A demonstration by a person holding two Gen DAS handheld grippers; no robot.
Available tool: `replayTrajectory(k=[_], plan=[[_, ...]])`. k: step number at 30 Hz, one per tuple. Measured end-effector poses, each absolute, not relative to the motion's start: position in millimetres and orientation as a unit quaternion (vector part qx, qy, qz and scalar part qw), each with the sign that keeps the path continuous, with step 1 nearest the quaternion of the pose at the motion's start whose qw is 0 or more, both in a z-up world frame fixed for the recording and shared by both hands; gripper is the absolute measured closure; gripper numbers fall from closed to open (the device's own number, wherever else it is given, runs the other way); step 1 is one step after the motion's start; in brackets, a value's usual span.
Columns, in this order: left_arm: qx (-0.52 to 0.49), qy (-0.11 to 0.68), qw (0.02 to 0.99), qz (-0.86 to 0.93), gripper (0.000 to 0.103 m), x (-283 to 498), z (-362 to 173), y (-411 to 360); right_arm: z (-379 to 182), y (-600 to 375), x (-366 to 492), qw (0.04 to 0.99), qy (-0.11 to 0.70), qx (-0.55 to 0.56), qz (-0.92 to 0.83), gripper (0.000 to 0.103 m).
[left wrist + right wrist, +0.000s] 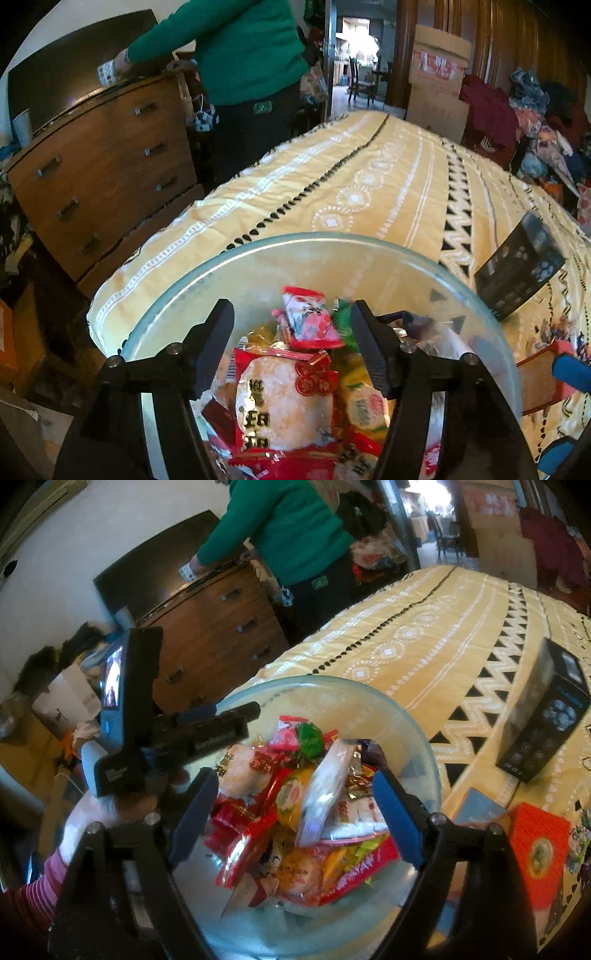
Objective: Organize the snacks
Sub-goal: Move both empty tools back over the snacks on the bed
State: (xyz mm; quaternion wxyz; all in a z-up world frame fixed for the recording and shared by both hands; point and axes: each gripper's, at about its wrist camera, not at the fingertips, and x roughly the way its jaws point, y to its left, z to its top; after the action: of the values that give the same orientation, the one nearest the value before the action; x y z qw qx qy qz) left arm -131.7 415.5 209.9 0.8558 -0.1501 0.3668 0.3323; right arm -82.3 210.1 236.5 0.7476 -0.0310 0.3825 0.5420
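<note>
A clear glass bowl [236, 258] full of wrapped snacks stands on the yellow patterned bedspread [369, 166]; it also shows in the right wrist view [413, 723]. My left gripper [291, 332] is open, its black fingers hovering over the snacks, above a round rice cracker pack [280, 398] and a pink-red packet [310, 321]. My right gripper [295, 808] is open, blue-padded fingers over the pile around a clear white packet [325, 786]. The left gripper's body [155, 734] shows at the bowl's left in the right wrist view.
A black box [546, 716] stands on the bed to the right of the bowl, a red-orange box [535, 853] near it. A wooden dresser [103, 173] stands left of the bed, with a person in green [251, 48] at it. Clothes pile at far right.
</note>
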Motion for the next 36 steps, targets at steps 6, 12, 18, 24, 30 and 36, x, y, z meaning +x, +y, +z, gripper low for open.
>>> replayTrajectory(k=[6, 12, 18, 24, 30, 36], plan=[[-0.082, 0.286, 0.918, 0.260, 0.036, -146, 260, 315, 220, 90, -106, 0.793, 0.333, -0.004, 0.510, 0.017], [-0.053, 0.256, 0.959, 0.114, 0.034, -130, 275, 183, 150, -80, -52, 0.831, 0.412, 0.055, 0.369, 0.037], [-0.025, 0.299, 0.954, 0.001, 0.034, -88, 238, 70, 74, -261, 53, 0.845, 0.469, 0.183, 0.182, 0.038], [-0.011, 0.326, 0.945, -0.023, 0.034, -56, 197, 19, 48, -347, 168, 0.856, 0.473, 0.171, 0.118, 0.038], [-0.037, 0.335, 0.941, -0.014, 0.034, -24, 169, 6, 46, -312, 304, 0.839, 0.482, 0.165, 0.192, 0.037], [-0.022, 0.362, 0.932, -0.004, 0.034, -18, 146, 10, 5, -228, 365, 0.772, 0.550, 0.162, 0.274, 0.036]])
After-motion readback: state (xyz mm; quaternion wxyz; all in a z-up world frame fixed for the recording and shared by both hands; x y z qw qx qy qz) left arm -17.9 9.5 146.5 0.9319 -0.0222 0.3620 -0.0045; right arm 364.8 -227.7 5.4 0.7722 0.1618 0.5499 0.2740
